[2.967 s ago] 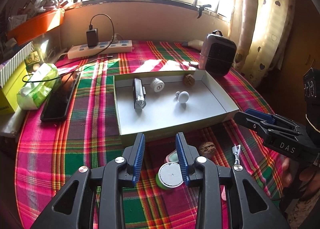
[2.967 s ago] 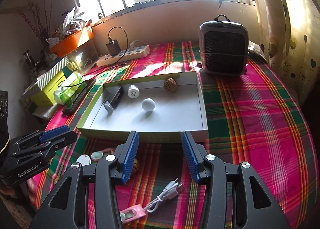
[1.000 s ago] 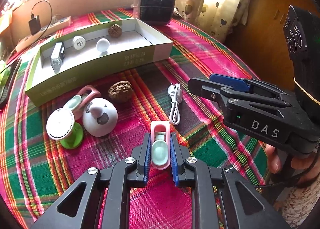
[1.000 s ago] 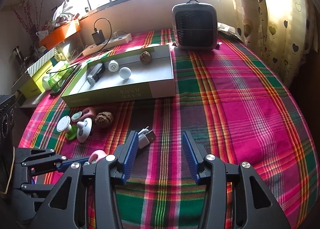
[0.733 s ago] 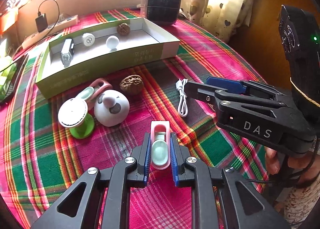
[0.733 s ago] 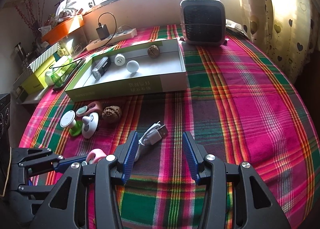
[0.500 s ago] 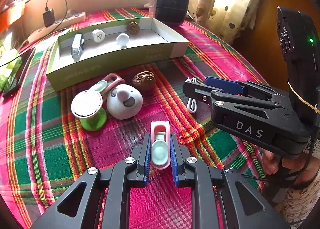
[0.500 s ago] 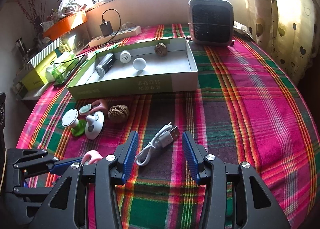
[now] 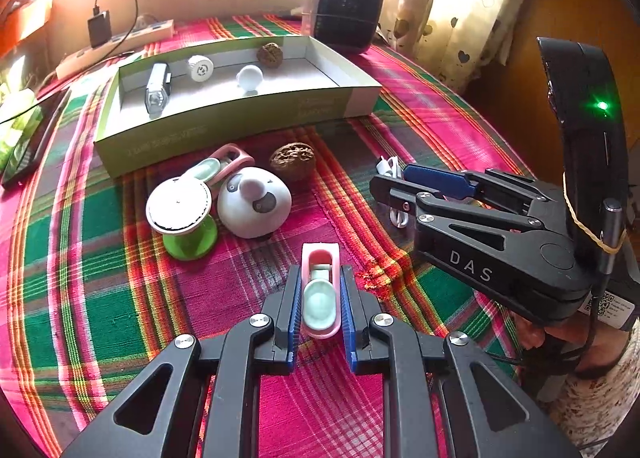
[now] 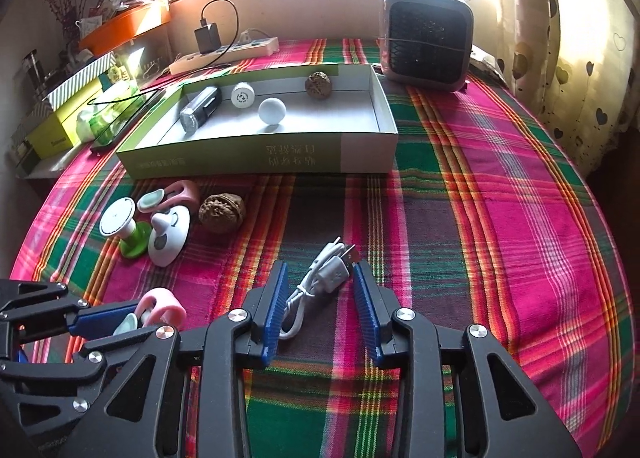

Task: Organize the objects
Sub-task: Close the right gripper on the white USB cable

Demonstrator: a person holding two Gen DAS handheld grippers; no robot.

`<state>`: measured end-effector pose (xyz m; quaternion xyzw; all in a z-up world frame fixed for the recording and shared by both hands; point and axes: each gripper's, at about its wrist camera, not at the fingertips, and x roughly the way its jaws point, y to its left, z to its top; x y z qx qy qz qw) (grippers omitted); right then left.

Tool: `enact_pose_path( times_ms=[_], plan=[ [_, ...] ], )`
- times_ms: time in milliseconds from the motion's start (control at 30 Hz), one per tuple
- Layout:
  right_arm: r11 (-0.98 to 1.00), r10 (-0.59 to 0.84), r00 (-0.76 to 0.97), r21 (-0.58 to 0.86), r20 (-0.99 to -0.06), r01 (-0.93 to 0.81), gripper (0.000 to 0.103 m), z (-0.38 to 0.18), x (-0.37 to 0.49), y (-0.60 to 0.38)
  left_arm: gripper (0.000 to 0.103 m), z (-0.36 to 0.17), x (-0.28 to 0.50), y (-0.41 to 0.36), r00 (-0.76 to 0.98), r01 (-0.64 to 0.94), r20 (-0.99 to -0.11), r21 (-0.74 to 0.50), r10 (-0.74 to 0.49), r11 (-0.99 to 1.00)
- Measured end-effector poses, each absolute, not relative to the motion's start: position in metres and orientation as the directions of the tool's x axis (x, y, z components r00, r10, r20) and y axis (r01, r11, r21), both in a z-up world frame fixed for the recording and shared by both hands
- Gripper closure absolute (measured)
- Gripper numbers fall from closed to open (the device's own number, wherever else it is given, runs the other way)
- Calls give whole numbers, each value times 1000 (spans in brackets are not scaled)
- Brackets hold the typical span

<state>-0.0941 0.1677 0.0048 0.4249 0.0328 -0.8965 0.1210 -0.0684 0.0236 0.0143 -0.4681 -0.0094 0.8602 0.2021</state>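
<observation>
A shallow green-and-white box lies on the plaid tablecloth at about 12 o'clock from both grippers. Inside it, along the far half, sit four things: a black-and-silver device at the left end, a small white round cap next to it, a white ball nearer the middle, and a walnut against the back wall. The right part of the box floor is bare.

Outside the box, just in front of its near wall, lies a cluster: a pink-and-mint clip, a white disc on a green base, a white dome-shaped toy and a second walnut.

The left gripper is clamped on a pink clip with a mint insert, pads pressing both its sides, above the cloth.

The right gripper straddles a coiled white USB cable lying on the cloth at its 12 o'clock. Its jaws have just been closing, yet gaps remain between the blue pads and the cable, so nothing is gripped.
</observation>
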Motion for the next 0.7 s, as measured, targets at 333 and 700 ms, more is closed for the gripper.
enact_pose_path(
  times_ms=[333, 700],
  plan=[
    [-973, -127, -618, -23, -776, 229, 71, 5, -95, 170, 87, 14, -69, 24, -481, -338, -803, -201, 352, -919],
    [-971, -136, -618, -19, -774, 238, 72, 5, -98, 171, 87, 14, -70, 25, -486, -331, -802, -197, 346, -923]
  ],
)
